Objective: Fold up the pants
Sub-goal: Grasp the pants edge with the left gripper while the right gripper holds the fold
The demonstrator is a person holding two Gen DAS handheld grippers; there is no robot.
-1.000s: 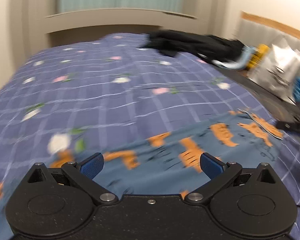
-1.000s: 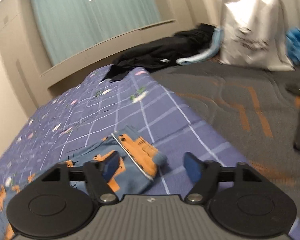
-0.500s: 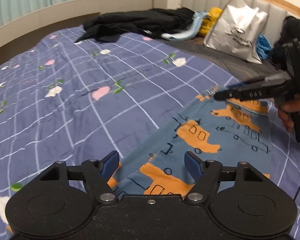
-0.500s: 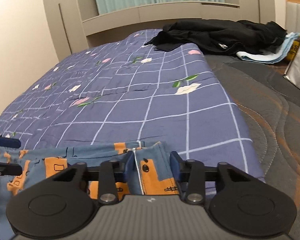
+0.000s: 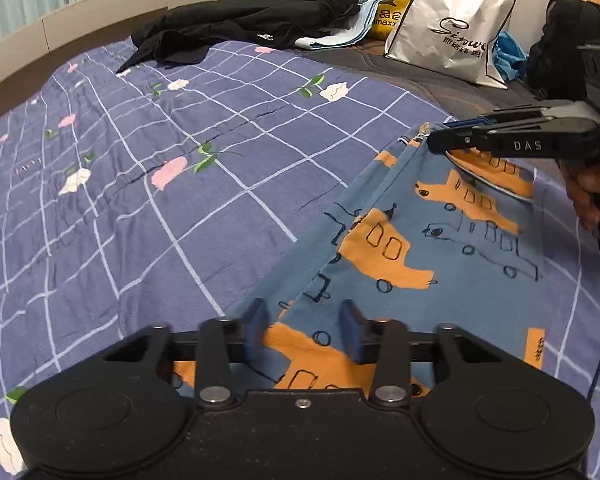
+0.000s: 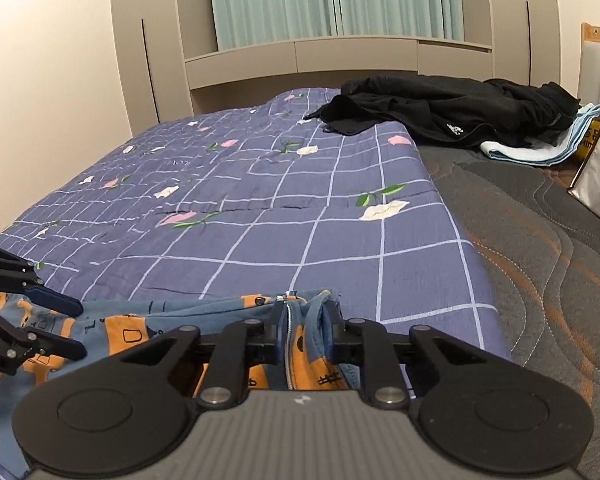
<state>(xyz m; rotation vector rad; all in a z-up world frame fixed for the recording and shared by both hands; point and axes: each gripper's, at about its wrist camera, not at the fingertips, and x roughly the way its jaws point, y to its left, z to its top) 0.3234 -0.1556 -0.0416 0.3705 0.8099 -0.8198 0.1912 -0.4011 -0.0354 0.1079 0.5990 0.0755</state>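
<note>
The blue pants [image 5: 412,240] lie on the bed's checked quilt [image 5: 180,160], stretched between both tools. The left hand-held gripper [image 5: 304,330] is closing over one end, pads apart from the cloth. The right hand-held gripper [image 6: 302,334] is closing, pinching the zipper end.

We see our left tool [image 5: 303,330] closing over the near edge of the blue pants [image 5: 420,248], cloth between its pads. Our right tool [image 5: 444,142] pinches the far corner, lifting it off the checked blanket [image 5: 160,160]. Beyond lie black clothes [image 5: 252,24] and a white bag [image 5: 452,28].
</note>
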